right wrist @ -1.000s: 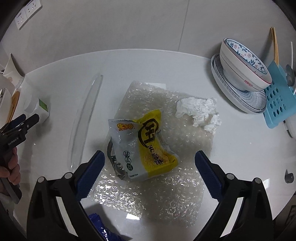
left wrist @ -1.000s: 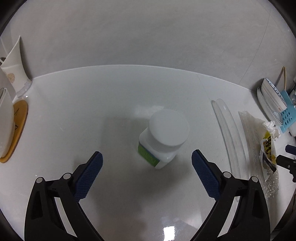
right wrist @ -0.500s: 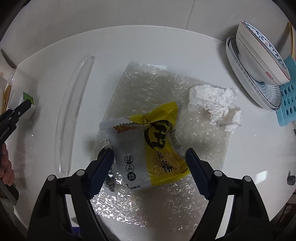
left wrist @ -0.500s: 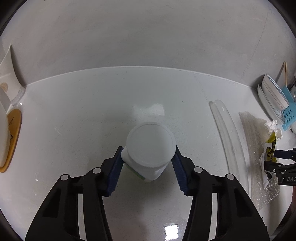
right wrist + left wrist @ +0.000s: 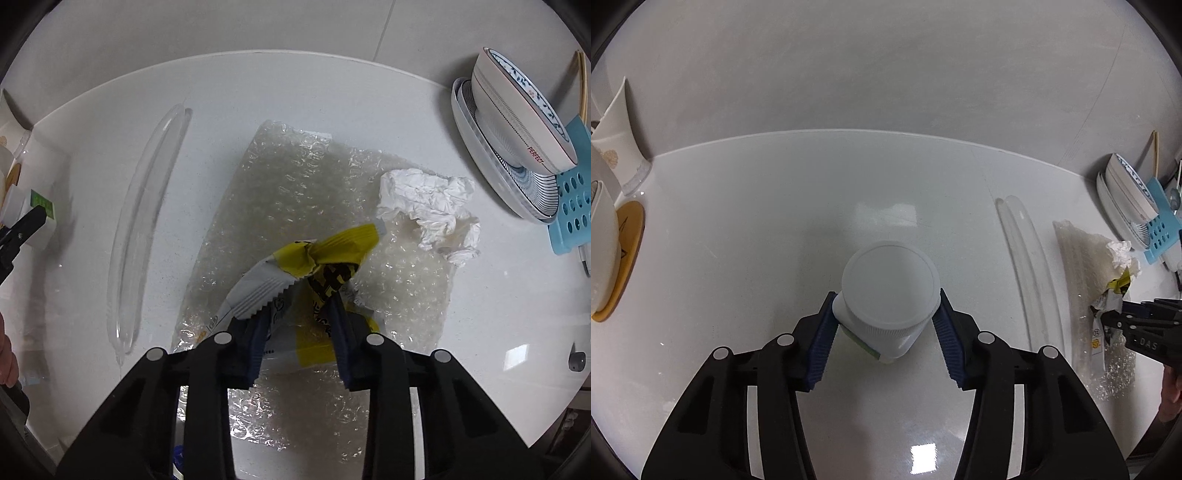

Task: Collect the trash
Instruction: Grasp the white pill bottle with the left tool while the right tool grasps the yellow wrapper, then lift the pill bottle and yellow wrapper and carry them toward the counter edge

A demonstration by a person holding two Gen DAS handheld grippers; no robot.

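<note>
A white bottle (image 5: 890,284) with a wide ribbed cap and a green label stands on the white table (image 5: 775,203). My left gripper (image 5: 886,295) is shut on it, a blue pad pressing each side below the cap. A yellow and grey snack wrapper (image 5: 325,254) lies on a sheet of bubble wrap (image 5: 295,184). My right gripper (image 5: 300,308) points steeply down, its jaws closing with the wrapper bunched up between the pads. A crumpled white tissue (image 5: 424,206) rests on the sheet's right edge. The right wrist view shows the bottle (image 5: 37,214) at far left.
A long clear plastic strip (image 5: 147,221) lies between the bottle and the bubble wrap. Stacked bowls on a plate (image 5: 517,122) and a blue perforated rack (image 5: 572,206) sit at the right. A white cup (image 5: 617,155) and a yellow coaster (image 5: 628,240) stand at the left.
The left gripper closed on the bottle and has held still since. The right gripper came down and closed from wide open onto the wrapper, crumpling it upward.
</note>
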